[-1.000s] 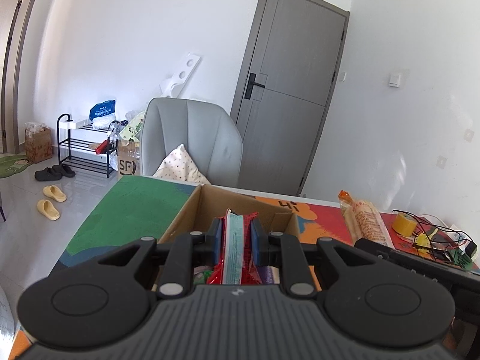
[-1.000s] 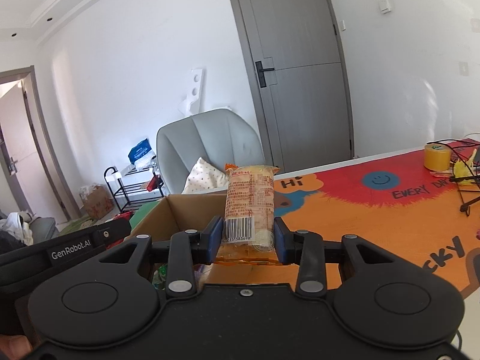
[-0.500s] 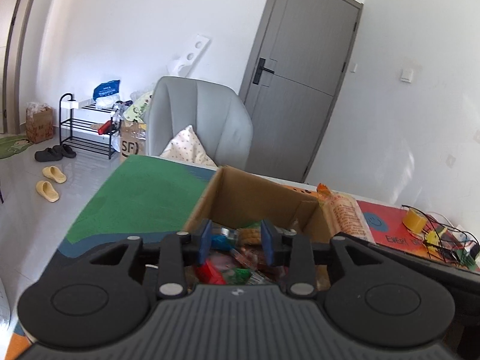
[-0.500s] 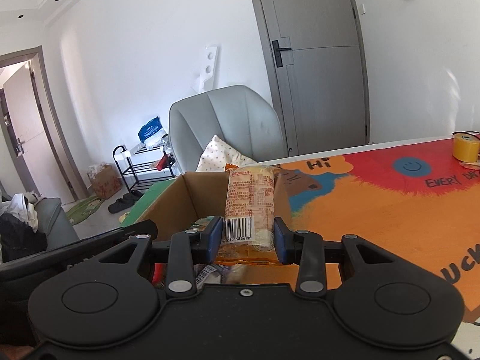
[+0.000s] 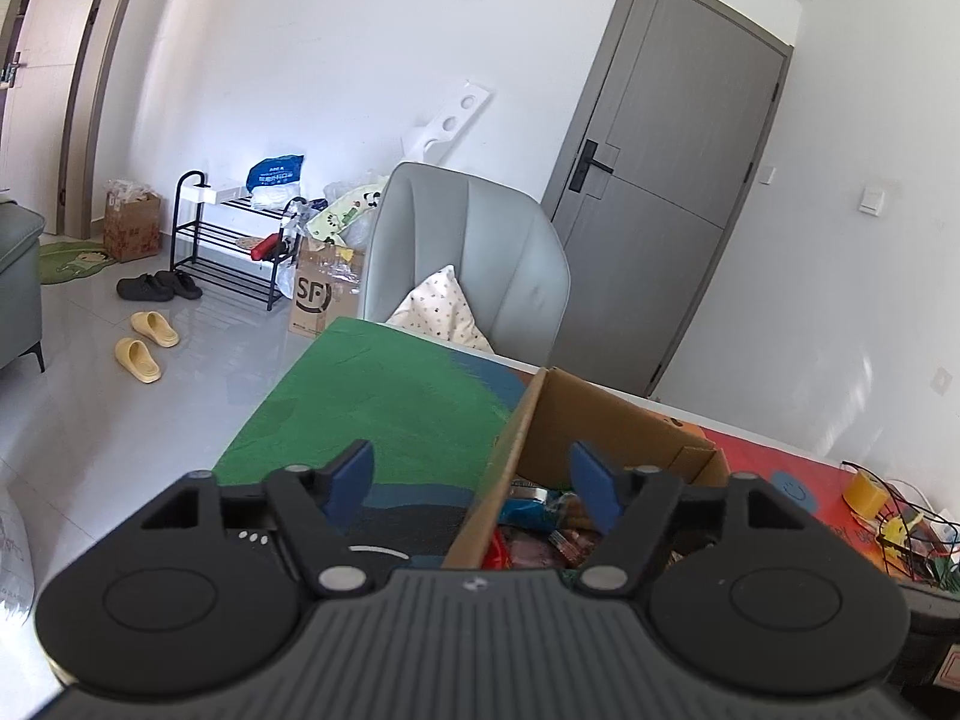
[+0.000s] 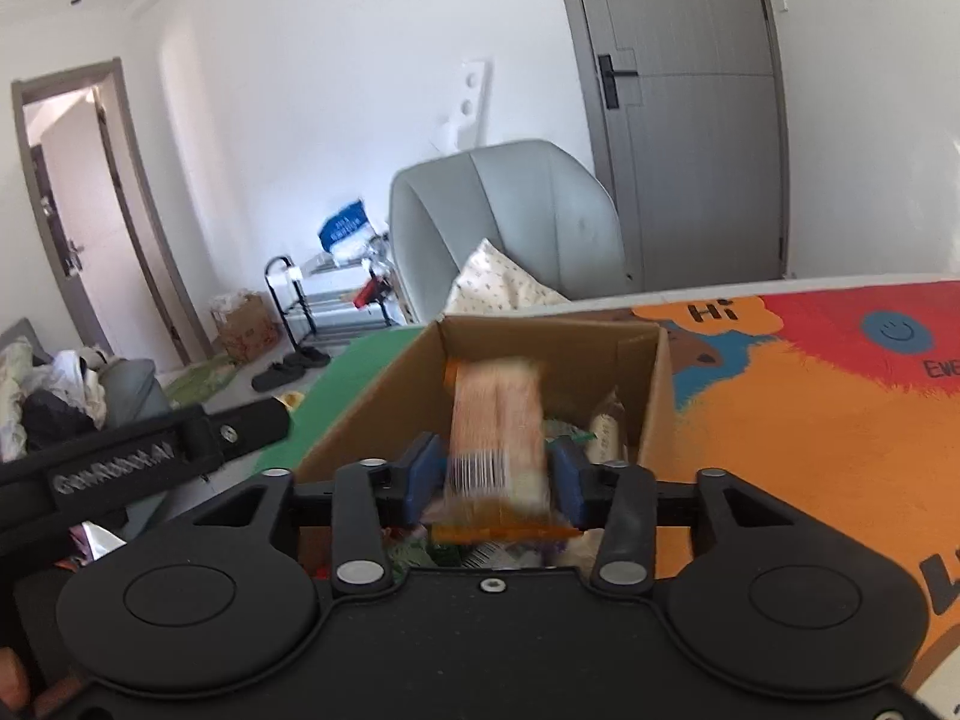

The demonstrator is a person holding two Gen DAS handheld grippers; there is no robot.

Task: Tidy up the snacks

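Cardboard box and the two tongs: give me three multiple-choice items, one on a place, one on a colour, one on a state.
1. Where is the orange packet?
A. between the right tongs, over the open box
B. on the chair
C. on the floor

2. What colour are the pads of the left tongs?
A. red
B. blue
C. yellow

3. What do the left tongs hold?
A. a tape roll
B. a slipper
C. nothing

Answers: 1 A, the blurred packet sits between the blue pads above the box as the jaws open. 2 B, both pads show blue. 3 C, the jaws are opening with only table and box edge behind the gap.
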